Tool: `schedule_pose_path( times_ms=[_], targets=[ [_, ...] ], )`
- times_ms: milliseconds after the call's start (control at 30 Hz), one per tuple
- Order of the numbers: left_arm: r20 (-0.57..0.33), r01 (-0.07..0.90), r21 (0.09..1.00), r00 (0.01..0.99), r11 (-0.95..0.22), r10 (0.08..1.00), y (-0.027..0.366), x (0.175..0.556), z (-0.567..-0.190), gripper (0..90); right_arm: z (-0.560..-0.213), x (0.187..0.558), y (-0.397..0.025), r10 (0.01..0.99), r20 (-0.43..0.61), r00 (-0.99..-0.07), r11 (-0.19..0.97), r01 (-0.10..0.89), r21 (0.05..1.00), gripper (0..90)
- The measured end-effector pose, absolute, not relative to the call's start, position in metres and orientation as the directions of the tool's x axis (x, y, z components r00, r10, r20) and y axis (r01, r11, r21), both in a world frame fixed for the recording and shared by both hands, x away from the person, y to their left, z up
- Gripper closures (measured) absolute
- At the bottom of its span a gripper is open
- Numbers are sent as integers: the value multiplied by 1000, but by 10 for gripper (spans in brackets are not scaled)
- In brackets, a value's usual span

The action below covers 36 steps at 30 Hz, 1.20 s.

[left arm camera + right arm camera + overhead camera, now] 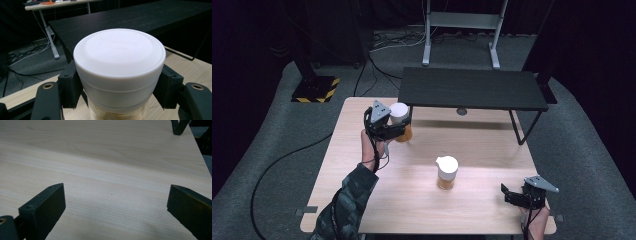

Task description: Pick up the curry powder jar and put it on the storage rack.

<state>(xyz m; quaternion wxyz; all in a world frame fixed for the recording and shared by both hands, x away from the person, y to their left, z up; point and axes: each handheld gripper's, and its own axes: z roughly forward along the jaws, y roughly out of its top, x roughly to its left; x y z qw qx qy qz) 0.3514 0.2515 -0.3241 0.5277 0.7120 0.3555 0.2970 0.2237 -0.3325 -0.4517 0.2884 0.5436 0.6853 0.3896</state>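
Two clear jars hold a tan filling under white lids. One jar (400, 116) is at the far left of the wooden table (482, 145), just in front of the black shelf. My left gripper (400, 130) is shut on it. The left gripper view has that jar's white lid (119, 52) close up, and my left gripper (117, 96) pinches the jar just below the lid from both sides. I cannot tell whether it rests on the table. The other jar (447, 172) stands free near the table's middle. My right gripper (508, 193) is open at the front right corner; between the jaws of my right gripper (116, 207) is bare wood.
A low black shelf (472, 88) on thin legs spans the table's far side, and one leg (178, 126) is ahead of the right gripper. The table's right edge (200, 155) is close to that gripper. Cables (287, 165) trail over the grey floor.
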Motion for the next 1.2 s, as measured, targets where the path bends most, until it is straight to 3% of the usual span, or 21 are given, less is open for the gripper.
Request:
schedule_pose_path(
  times_ms=[1200],
  targets=[
    [64, 142, 973, 583, -179, 810, 251, 359, -296, 330, -452, 224, -333, 970, 31, -242, 102, 520, 848, 9]
  ],
)
